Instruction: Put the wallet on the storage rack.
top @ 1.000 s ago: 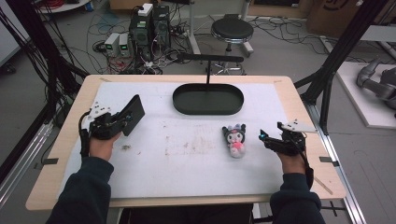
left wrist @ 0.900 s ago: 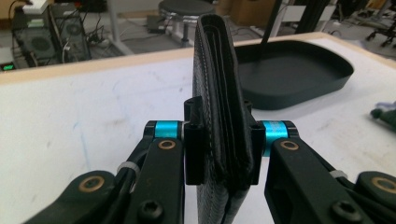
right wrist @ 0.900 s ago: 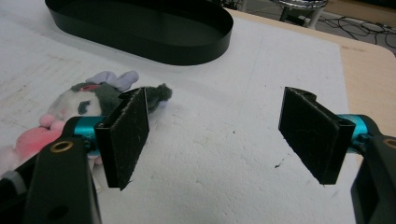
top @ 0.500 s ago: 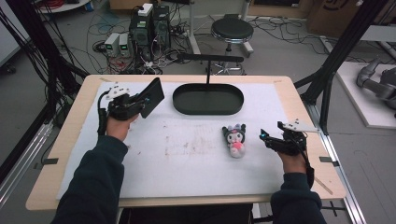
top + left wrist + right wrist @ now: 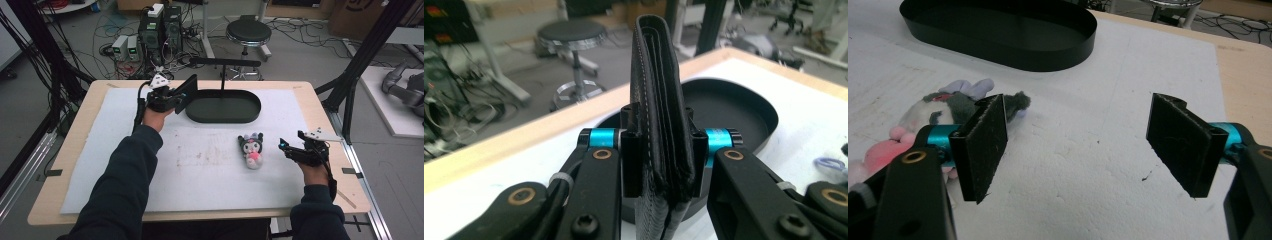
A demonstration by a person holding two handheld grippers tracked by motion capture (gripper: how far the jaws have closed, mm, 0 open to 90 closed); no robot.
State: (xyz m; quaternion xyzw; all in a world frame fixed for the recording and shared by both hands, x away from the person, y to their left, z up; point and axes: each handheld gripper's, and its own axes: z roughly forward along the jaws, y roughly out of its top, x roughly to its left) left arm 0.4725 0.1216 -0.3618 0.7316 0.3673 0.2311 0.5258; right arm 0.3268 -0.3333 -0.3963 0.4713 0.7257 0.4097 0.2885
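The black wallet (image 5: 659, 100), clamped on edge in the left gripper (image 5: 659, 150), is probably best lowered flat inside the oval tray (image 5: 250, 112), while the right gripper (image 5: 1083, 145) is held with jaws apart, empty.

Left gripper view: the black wallet (image 5: 659, 100) runs off the bottom edge, lower end unseen; it blocks the middle of the black tray (image 5: 734, 107) behind it. Right gripper view: the plush toy (image 5: 923, 120) is partly covered by the near pad (image 5: 982, 145) and cut by the left edge. High view: the wallet's surface detail is too small to read.
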